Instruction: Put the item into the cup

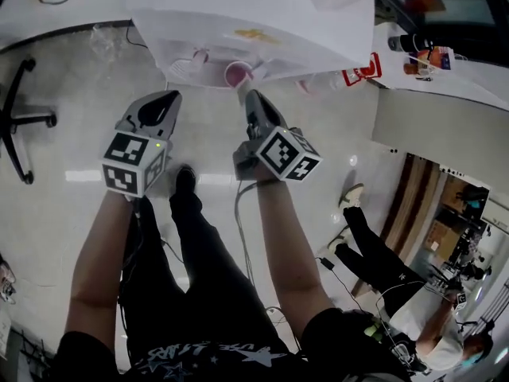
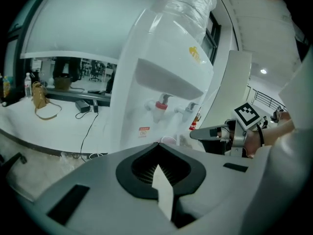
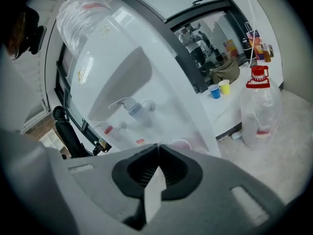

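A pink cup stands under the taps of a white water dispenser. Its rim shows just past the jaw tips in the left gripper view and the right gripper view. My right gripper is shut, its tip just below the cup in the head view. My left gripper is also shut and sits to the cup's left, apart from it. Both sets of jaws meet with nothing visible between them. No loose item is in view.
The dispenser has a red tap and a pale tap. A big water bottle with a red cap stands on the floor at the right. Blue and yellow cups sit on a counter. An office chair base is at left.
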